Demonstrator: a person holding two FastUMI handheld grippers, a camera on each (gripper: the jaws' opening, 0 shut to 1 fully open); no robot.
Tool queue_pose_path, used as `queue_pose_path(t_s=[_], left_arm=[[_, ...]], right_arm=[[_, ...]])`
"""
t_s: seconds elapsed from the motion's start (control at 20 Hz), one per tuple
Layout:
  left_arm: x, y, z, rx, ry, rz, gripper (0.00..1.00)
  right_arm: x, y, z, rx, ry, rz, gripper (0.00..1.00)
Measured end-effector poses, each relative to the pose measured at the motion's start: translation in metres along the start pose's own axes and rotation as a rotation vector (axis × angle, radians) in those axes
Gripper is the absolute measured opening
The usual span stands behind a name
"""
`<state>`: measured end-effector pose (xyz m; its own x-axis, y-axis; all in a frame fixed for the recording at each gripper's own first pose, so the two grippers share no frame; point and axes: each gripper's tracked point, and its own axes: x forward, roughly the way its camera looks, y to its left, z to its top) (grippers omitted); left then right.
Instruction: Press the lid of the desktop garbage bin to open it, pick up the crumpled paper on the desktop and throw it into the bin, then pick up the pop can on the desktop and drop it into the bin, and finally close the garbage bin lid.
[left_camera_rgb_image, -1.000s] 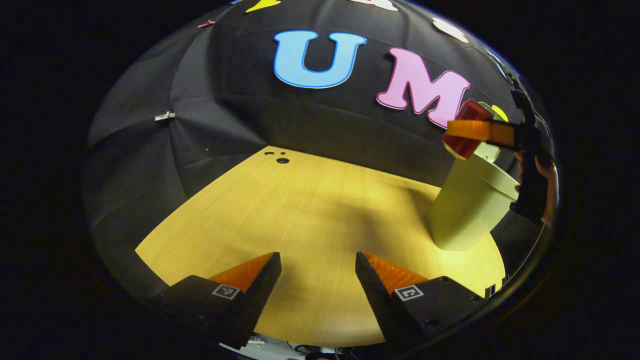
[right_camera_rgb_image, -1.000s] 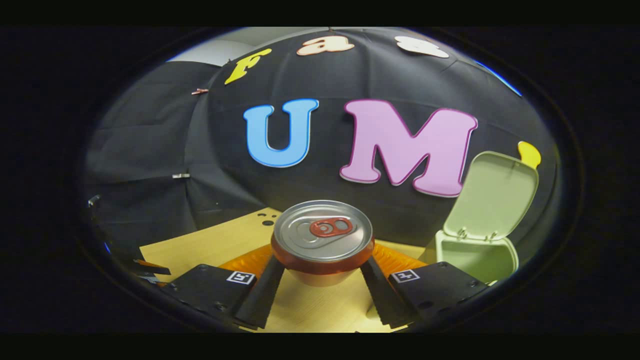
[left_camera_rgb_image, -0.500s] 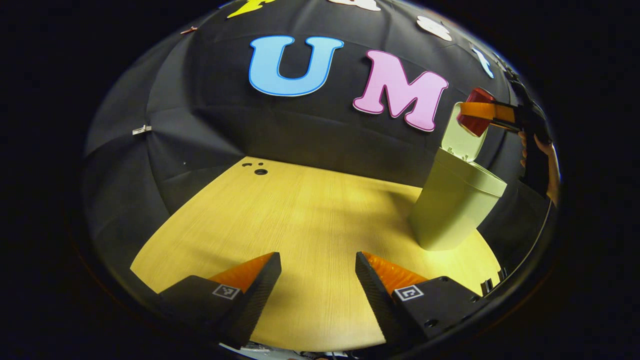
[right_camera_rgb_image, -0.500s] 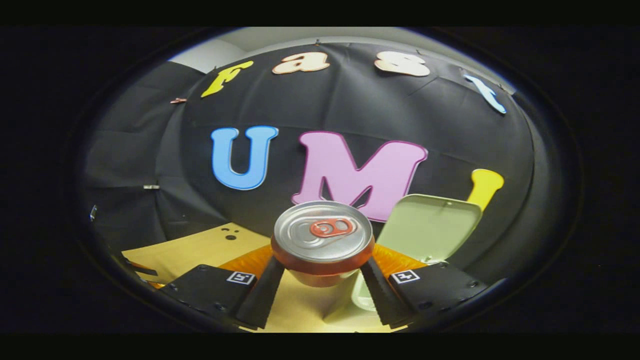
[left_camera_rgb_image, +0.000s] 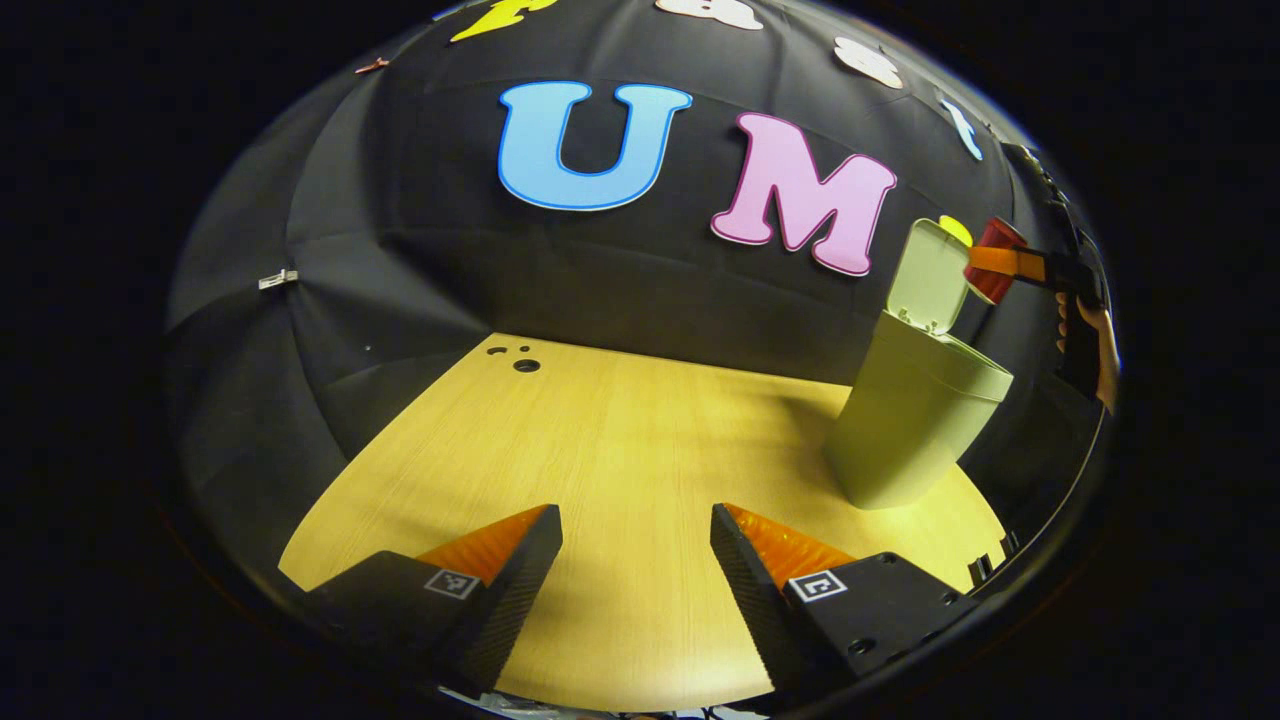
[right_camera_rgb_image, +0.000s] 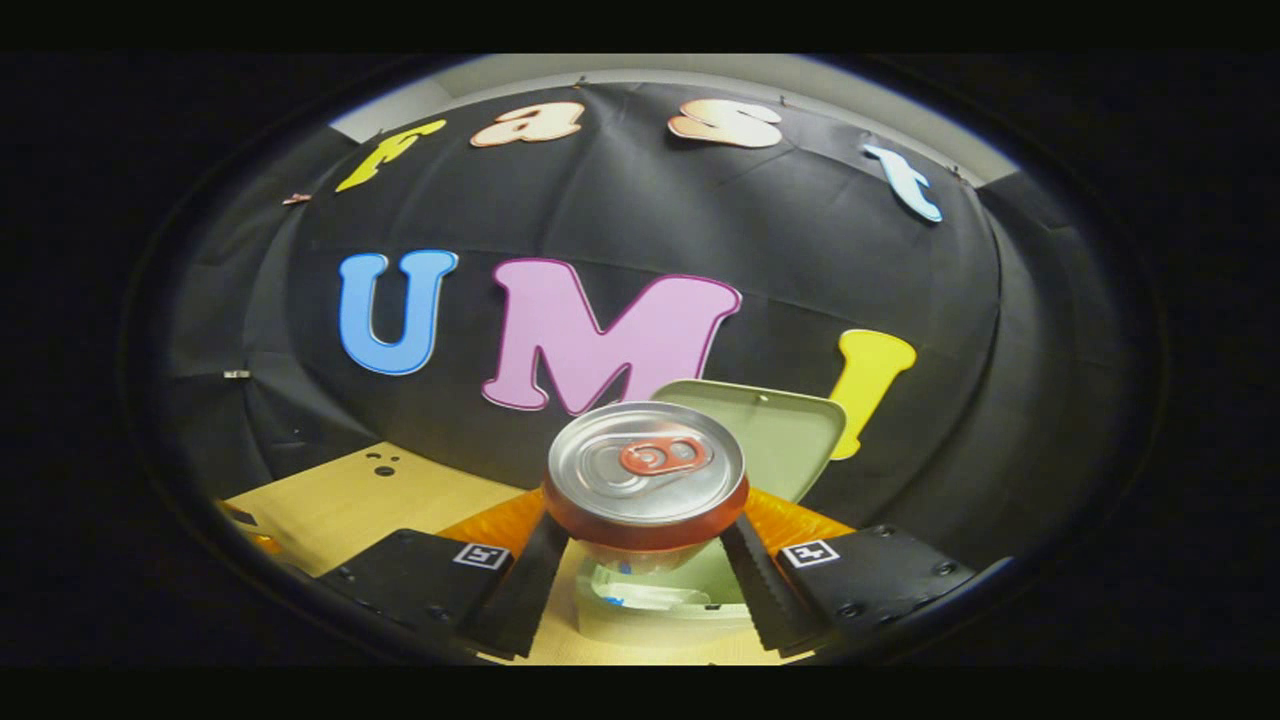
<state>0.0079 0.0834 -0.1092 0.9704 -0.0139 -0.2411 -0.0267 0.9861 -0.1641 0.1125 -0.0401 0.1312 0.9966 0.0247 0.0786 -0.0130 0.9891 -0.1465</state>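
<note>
My right gripper (right_camera_rgb_image: 645, 555) is shut on a red pop can (right_camera_rgb_image: 645, 480) with a silver top, held upright above the open mouth of the pale green bin (right_camera_rgb_image: 660, 625). Crumpled paper (right_camera_rgb_image: 640, 597) lies inside the bin under the can. The bin's lid (right_camera_rgb_image: 775, 435) stands raised behind the can. In the left gripper view the bin (left_camera_rgb_image: 915, 420) stands at the table's right, lid (left_camera_rgb_image: 928, 275) up, with the can (left_camera_rgb_image: 992, 262) held above it by the right gripper (left_camera_rgb_image: 1000, 263) and a hand (left_camera_rgb_image: 1085, 340). My left gripper (left_camera_rgb_image: 635, 560) hangs open over the wooden table (left_camera_rgb_image: 600, 450), holding nothing.
The yellow wooden table has small dark holes (left_camera_rgb_image: 525, 364) near its far left corner. The black cloth wall closes off the back and the left side, close behind the bin.
The right gripper has carried the can to the right until it hangs over the bin's opening. The left gripper has barely shifted and stays open.
</note>
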Motion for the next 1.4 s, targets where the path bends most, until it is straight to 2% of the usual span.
queue_pose_path(t_s=[0.15, 0.2, 0.25, 0.4, 0.6, 0.65, 0.7, 0.85, 1.05, 1.2, 1.4], left_arm=[[0.0, 0.002, -0.011, -0.04, 0.027, 0.048, 0.96], [0.001, 0.0, -0.012, -0.052, 0.031, 0.062, 0.96], [0.001, -0.001, -0.012, -0.061, 0.033, 0.076, 0.96], [0.001, -0.011, -0.013, -0.079, 0.036, 0.119, 0.96], [0.005, -0.031, -0.014, -0.092, 0.042, 0.146, 0.96], [0.007, -0.035, -0.015, -0.092, 0.046, 0.147, 0.96], [0.008, -0.04, -0.018, -0.091, 0.052, 0.148, 0.96], [0.008, -0.049, -0.022, -0.081, 0.061, 0.151, 0.96], [0.003, -0.053, -0.028, -0.077, 0.074, 0.156, 0.96], [0.0, -0.051, -0.029, -0.077, 0.075, 0.162, 0.96], [-0.002, -0.048, -0.031, -0.075, 0.079, 0.165, 0.96]], right_arm=[[0.016, -0.021, -0.012, 0.013, 0.028, -0.005, 0.83], [0.022, -0.027, -0.015, 0.014, 0.036, 0.0, 0.87], [0.027, -0.032, -0.022, 0.011, 0.046, 0.003, 0.83], [0.041, -0.042, -0.042, 0.006, 0.083, 0.023, 0.83], [0.053, -0.047, -0.063, 0.016, 0.117, 0.049, 0.83], [0.055, -0.047, -0.067, 0.021, 0.124, 0.051, 0.8], [0.057, -0.049, -0.07, 0.025, 0.127, 0.046, 0.84], [0.058, -0.051, -0.079, 0.03, 0.143, 0.058, 0.86], [0.057, -0.054, -0.065, 0.041, 0.108, 0.054, 0.96], [0.054, -0.058, -0.038, 0.065, 0.061, 0.047, 0.98], [0.05, -0.068, 0.014, 0.038, -0.028, 0.03, 0.98]])
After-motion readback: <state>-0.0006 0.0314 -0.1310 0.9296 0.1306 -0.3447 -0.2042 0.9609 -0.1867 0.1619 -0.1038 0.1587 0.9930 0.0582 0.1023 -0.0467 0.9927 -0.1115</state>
